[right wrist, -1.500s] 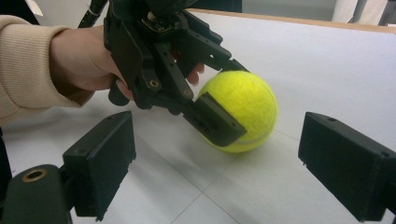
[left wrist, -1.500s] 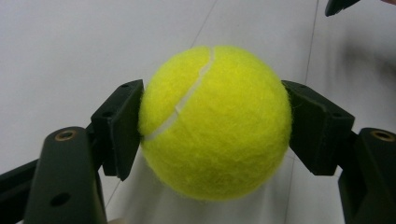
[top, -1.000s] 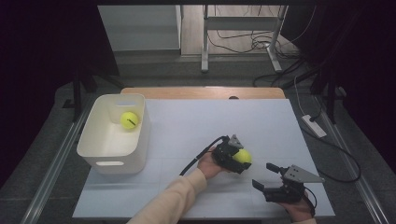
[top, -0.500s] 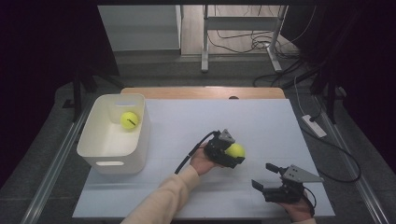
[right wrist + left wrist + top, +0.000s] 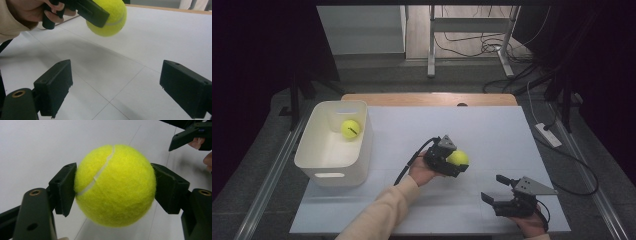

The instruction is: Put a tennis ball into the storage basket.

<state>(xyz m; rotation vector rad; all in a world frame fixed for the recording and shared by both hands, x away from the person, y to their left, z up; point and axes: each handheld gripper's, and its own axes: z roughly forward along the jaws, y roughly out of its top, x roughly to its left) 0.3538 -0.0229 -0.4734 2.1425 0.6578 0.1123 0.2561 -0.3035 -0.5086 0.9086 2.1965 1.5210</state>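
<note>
One tennis ball already lies inside the white bin at the left of the tabletop, so that part of the work looks done. A second tennis ball is in hand: the left tool is clenched on it, its two black jaws pressing the ball's sides, as the left gripper view shows close up. In the right gripper view the ball hangs clear above the white surface, casting a shadow below it, so it is lifted and not resting on anything. It sits near the middle of the tabletop, well apart from the bin. What is left, by the look of it, is carrying this ball over to the bin and letting it go there. The right tool rests at the near right edge with its jaws spread and nothing between them.
</note>
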